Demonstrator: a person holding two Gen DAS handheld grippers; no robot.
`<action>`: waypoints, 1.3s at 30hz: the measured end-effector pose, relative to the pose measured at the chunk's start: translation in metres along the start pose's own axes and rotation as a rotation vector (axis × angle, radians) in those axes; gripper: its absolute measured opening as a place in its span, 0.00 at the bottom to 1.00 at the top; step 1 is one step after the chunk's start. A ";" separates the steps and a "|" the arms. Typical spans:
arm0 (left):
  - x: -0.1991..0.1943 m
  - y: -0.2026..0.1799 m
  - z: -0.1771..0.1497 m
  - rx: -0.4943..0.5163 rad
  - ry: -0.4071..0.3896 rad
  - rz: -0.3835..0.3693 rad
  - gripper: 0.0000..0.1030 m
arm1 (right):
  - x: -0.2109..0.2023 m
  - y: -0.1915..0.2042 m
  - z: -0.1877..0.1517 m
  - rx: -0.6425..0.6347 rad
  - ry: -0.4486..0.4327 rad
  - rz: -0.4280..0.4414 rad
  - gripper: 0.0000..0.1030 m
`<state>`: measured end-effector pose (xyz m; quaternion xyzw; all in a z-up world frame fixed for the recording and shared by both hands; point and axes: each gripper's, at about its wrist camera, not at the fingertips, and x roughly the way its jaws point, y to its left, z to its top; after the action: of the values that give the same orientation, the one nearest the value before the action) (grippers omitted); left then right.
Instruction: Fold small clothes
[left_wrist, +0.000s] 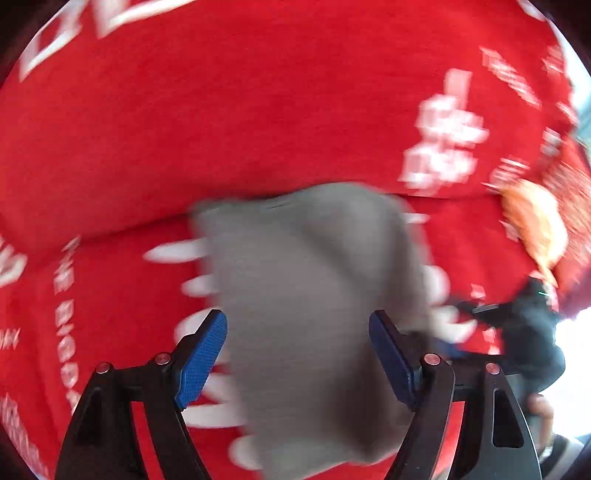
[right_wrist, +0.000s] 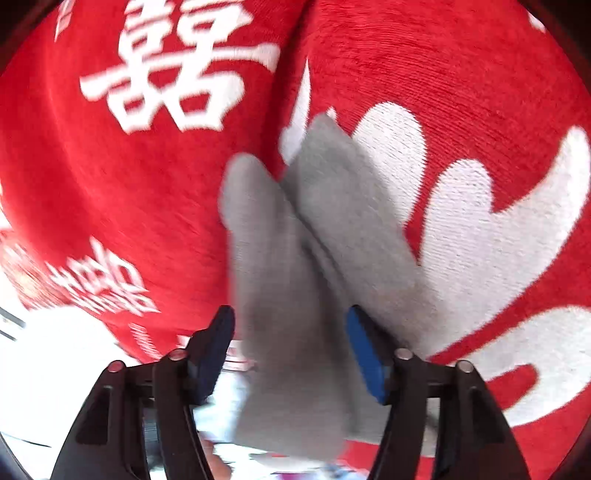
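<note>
1. The left hand-held gripper (left_wrist: 297, 354) has its blue-padded fingers (left_wrist: 201, 360) spread wide apart — released, gripping nothing. A grey garment (left_wrist: 314, 295) lies in the gap between them, though neither pad visibly presses on it.

2. In the left wrist view the grey garment is a blurred, roughly rectangular piece of soft fabric lying on a red cloth (left_wrist: 221, 129) printed with white characters and shapes. Its far edge sits along a crease in the red cloth.

3. At the right of that same view, the other hand-held gripper shows as a dark, blurred shape (left_wrist: 524, 325) near the garment's right edge. An orange-tinted object (left_wrist: 535, 225) lies beyond it, too blurred to identify.

4. The right hand-held gripper (right_wrist: 290, 347) is likewise parted, its fingers (right_wrist: 364, 354) held wide. The grey garment (right_wrist: 288, 295) runs through the gap between them without being pinched.

5. From the right wrist view the garment shows two rounded lobes (right_wrist: 251, 192) pointing away from the camera, side by side and overlapping — the fabric looks doubled over there.

6. It rests on the red cloth (right_wrist: 110, 203), between a large white character (right_wrist: 177, 74) on the left and broad white shapes (right_wrist: 480, 240) on the right.

7. A pale surface (right_wrist: 55, 350) shows past the cloth's near left edge.
</note>
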<state>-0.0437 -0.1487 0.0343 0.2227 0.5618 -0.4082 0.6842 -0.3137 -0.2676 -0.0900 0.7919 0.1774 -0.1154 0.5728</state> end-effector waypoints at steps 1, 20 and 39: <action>0.005 0.015 -0.003 -0.039 0.021 0.028 0.78 | -0.001 0.001 0.002 0.003 0.016 0.007 0.67; 0.045 0.027 -0.048 -0.063 0.097 0.096 0.90 | 0.030 0.031 0.017 -0.363 0.084 -0.503 0.17; 0.043 0.025 -0.107 -0.044 0.225 0.144 0.90 | 0.009 0.041 -0.068 -0.580 0.204 -0.731 0.10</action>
<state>-0.0842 -0.0659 -0.0387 0.2919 0.6264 -0.3183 0.6489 -0.2896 -0.2136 -0.0366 0.4923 0.5244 -0.1767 0.6719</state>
